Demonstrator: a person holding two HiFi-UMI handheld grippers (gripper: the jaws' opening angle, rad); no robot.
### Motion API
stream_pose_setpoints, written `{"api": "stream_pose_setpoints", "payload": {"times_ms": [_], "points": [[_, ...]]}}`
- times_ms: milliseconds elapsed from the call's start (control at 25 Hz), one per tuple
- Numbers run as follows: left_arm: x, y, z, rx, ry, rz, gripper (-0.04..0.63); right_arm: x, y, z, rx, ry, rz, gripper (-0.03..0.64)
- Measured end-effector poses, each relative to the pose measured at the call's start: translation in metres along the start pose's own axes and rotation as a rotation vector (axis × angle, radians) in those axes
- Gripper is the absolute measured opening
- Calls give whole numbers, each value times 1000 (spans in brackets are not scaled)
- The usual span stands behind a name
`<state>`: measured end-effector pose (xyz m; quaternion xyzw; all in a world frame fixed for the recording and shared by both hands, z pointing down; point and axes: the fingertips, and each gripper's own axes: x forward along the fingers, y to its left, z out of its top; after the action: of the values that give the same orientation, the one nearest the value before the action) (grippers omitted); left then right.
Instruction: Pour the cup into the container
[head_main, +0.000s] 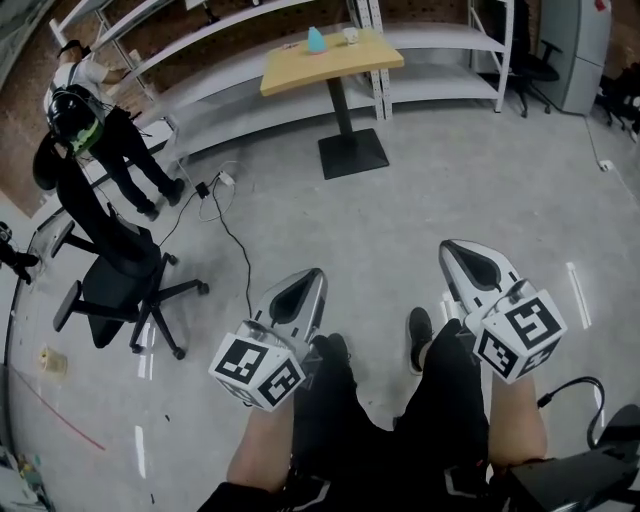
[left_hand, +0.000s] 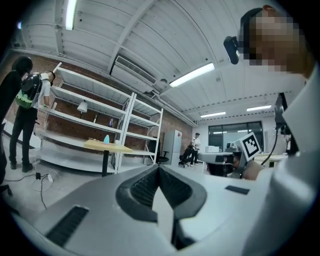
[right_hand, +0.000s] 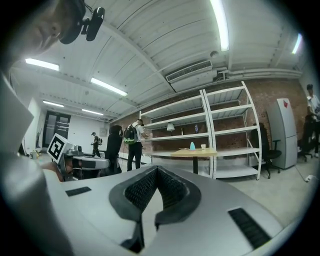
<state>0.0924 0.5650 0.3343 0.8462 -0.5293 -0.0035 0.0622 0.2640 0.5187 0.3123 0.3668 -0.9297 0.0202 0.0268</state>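
The table (head_main: 330, 62) is topped in pale yellow wood and based in black. The container (head_main: 316, 40) is coloured light blue, the cup (head_main: 350, 35) white. The left gripper (head_main: 315, 275) and right gripper (head_main: 450, 247) are finished in silver-grey with black pads. Each cube (head_main: 258, 370) is patterned with black squares on white. The floor (head_main: 420, 190) is grey, the shelves (head_main: 440, 40) white, the chair (head_main: 115, 285) black.

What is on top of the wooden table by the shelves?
On the wooden table, near its far edge, stand a light-blue object and a small white cup. What the cup holds cannot be seen.
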Motion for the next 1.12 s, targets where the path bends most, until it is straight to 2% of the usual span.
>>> {"api": "stream_pose_setpoints", "payload": {"times_ms": [160,680,1120], "points": [[-12,-10,10,37,-9,-20,0,-3,9,8,-26,-2,-1,0],[-17,-23,21,62,-31,-52,0,-8,31,13,-65,-3,22,0],[-21,-22,26,51,-41,-32,0,-12,42,20,-73,-19,27,0]]}}
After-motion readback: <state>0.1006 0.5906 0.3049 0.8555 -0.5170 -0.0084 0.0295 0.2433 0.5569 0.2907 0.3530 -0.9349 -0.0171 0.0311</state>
